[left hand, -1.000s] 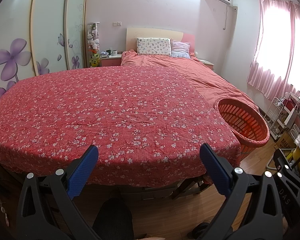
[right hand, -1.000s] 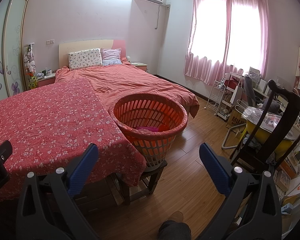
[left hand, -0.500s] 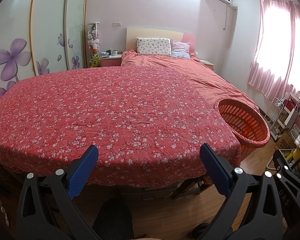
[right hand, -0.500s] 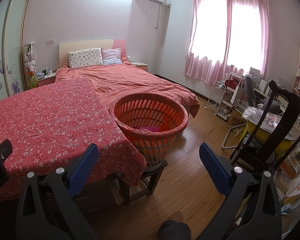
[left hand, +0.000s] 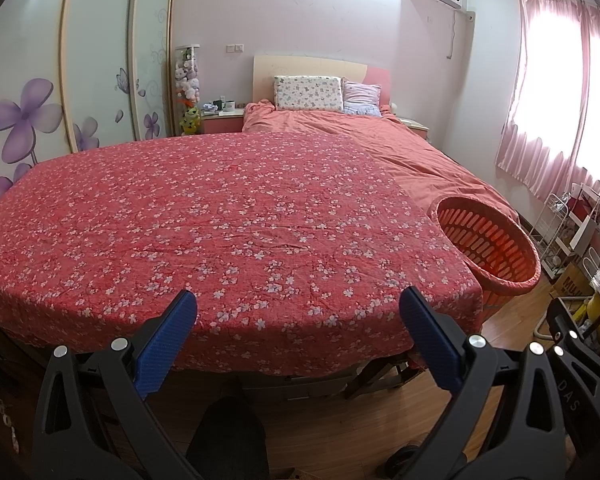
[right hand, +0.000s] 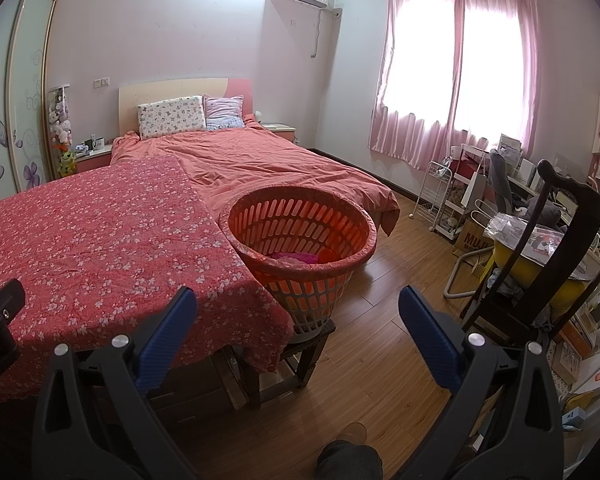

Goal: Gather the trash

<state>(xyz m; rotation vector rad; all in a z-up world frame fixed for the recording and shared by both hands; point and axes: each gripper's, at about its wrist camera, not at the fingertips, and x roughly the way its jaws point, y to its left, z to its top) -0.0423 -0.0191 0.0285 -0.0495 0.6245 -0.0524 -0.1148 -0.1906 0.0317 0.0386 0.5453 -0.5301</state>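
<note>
Beside the cloth-covered desk, orange basket sits raised on a stool for easy drops; left claw and right claw both apart, empty.

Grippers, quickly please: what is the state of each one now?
Left gripper: open, holding nothing.
Right gripper: open, holding nothing.

Bedrm: bed, pink curtains, wood floor.
</note>
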